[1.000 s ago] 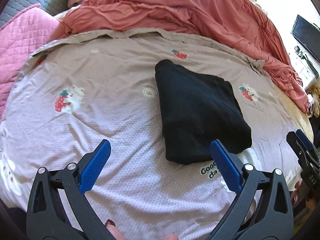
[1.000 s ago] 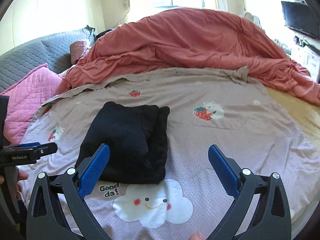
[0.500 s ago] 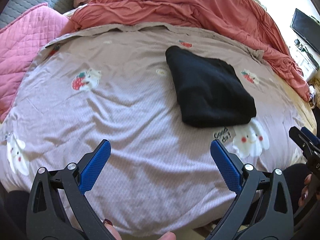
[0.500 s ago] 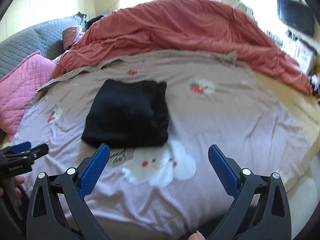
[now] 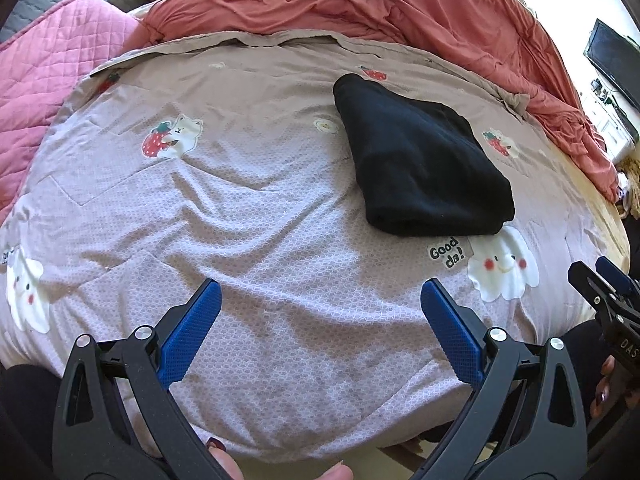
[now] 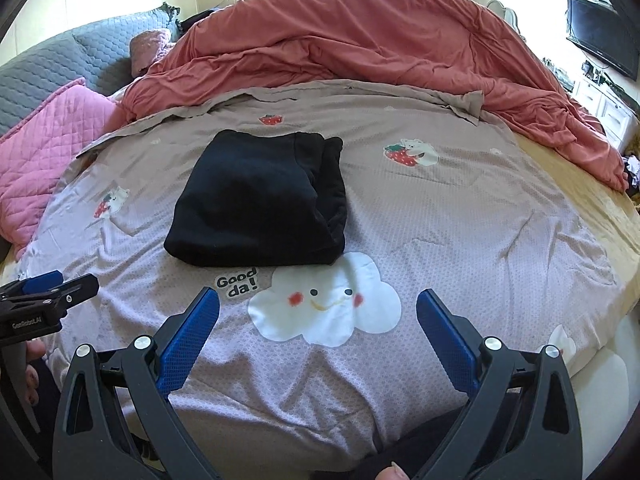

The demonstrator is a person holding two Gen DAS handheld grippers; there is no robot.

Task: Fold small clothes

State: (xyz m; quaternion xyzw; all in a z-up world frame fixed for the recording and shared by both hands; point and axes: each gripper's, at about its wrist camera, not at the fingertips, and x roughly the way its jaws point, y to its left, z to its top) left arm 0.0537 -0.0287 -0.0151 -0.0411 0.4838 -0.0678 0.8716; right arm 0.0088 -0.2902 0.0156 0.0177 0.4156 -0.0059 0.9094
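Note:
A black garment (image 5: 420,168) lies folded into a compact rectangle on the mauve printed bedsheet (image 5: 248,216); it also shows in the right wrist view (image 6: 260,204), just behind a white cloud print. My left gripper (image 5: 320,328) is open and empty, held over the sheet's near edge, well short of the garment and to its left. My right gripper (image 6: 318,332) is open and empty, near the bed's front edge, a little short of the garment. Each gripper shows at the edge of the other's view.
A rumpled coral duvet (image 6: 380,48) is piled along the back of the bed. A pink quilted blanket (image 5: 44,80) and grey quilted cushions (image 6: 48,60) lie at the left. A dark TV (image 6: 604,36) and white drawers stand at the right.
Both grippers have pulled back from the folded garment toward the bed's front edge, both staying open and empty. The garment has not moved.

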